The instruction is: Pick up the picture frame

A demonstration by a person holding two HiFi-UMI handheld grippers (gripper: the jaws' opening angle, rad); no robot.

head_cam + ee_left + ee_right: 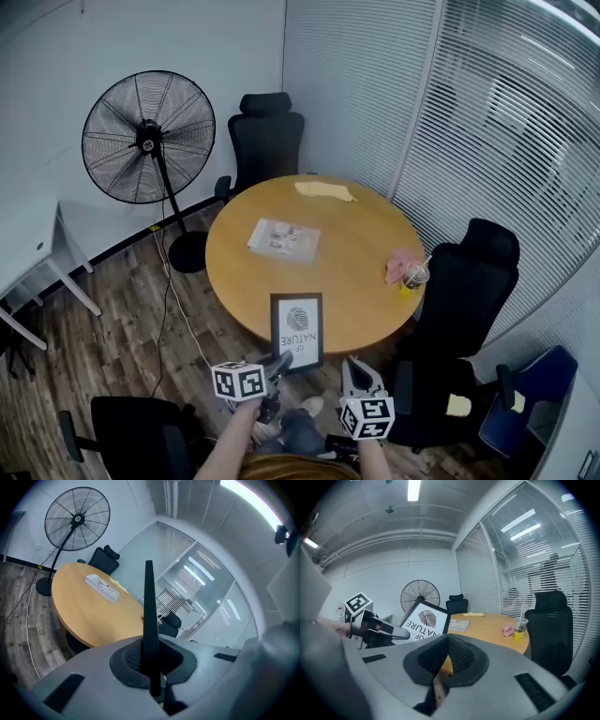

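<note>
The picture frame (297, 331) is black with a white print of a leaf and lettering. It stands upright in the air at the near edge of the round wooden table (347, 244). My left gripper (278, 361) is shut on its lower left edge. In the left gripper view the frame (150, 620) shows edge-on, pinched between the jaws of the left gripper (151, 665). My right gripper (356, 375) hangs just right of the frame, shut with nothing in it. In the right gripper view the right gripper (446, 660) has its pads together, with the frame (423, 623) and the left gripper (389, 632) off to its left.
On the table lie a magazine (283, 239), a yellow cloth (324, 191), a pink item (397, 265) and a cup with a straw (414, 277). Black chairs stand at the far side (267, 136), the right (464, 281) and near left (141, 436). A standing fan (148, 141) is at the left.
</note>
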